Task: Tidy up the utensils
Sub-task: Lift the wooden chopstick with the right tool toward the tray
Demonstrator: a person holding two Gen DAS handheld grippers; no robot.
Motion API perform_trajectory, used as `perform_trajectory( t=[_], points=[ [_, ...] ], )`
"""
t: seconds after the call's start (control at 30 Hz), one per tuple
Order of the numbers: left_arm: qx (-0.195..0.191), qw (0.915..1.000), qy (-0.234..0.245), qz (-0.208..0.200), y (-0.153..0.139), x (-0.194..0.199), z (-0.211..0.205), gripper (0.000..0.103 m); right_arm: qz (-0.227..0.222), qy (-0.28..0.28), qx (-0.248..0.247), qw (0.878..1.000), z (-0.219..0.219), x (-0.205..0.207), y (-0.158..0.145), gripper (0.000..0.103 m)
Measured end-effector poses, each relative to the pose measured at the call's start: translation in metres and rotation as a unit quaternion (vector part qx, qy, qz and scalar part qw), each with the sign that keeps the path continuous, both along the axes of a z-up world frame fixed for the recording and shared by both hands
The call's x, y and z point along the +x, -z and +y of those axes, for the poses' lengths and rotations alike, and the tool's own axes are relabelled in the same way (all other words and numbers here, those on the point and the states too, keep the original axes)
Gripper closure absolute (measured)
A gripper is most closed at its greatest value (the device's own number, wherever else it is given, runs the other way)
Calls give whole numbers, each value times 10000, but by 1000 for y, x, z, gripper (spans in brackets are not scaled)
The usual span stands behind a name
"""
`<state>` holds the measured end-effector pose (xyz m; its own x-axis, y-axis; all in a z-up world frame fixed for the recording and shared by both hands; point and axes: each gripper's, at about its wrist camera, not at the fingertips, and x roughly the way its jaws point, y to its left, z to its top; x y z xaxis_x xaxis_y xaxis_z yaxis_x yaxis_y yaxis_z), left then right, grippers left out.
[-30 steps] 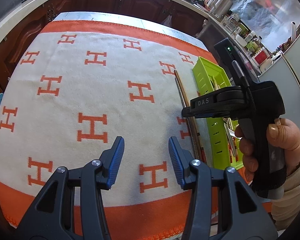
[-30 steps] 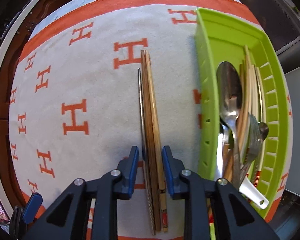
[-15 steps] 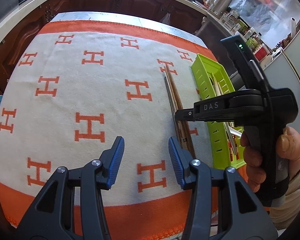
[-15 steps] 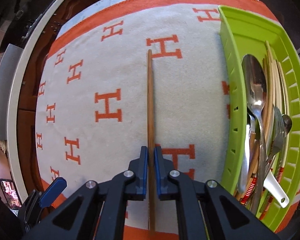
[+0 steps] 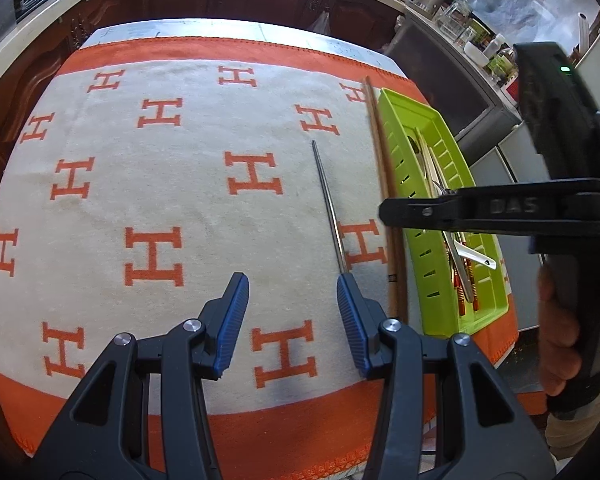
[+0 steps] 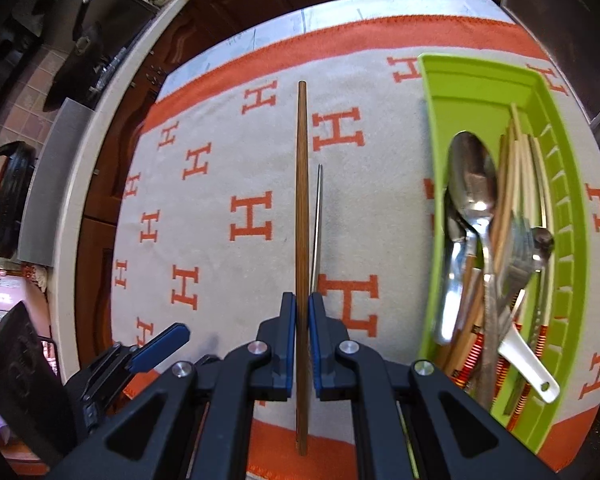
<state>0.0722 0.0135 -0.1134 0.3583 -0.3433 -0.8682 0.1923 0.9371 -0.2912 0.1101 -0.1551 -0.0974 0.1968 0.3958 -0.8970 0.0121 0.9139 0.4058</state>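
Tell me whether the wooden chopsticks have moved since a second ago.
Yes. The wooden chopsticks, clamped in the right gripper, have left the metal chopstick behind on the cloth and now sit against the green tray.

Each hand-held gripper [image 5: 292, 320] [image 6: 299, 344] is black plastic with ribbed blue pads and silver screws; one body bears "DAS" lettering and a green light. A beige sleeve [image 5: 576, 436] shows.

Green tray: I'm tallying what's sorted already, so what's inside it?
Inside the green tray: a large metal spoon, a fork, pale chopsticks and a white spoon handle. Pieces underneath the pile are covered.
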Motion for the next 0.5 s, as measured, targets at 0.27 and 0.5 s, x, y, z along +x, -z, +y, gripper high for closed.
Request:
perform_trajectory(
  t=[0.27, 0.5],
  points=[
    [214, 9993, 296, 72, 6, 7, -36, 60, -398, 386, 268, 9981, -54, -25, -30, 97],
    [449, 9980, 381, 228, 19, 21, -70, 60, -586, 857, 422, 9937, -104, -46, -39, 97]
  ],
)
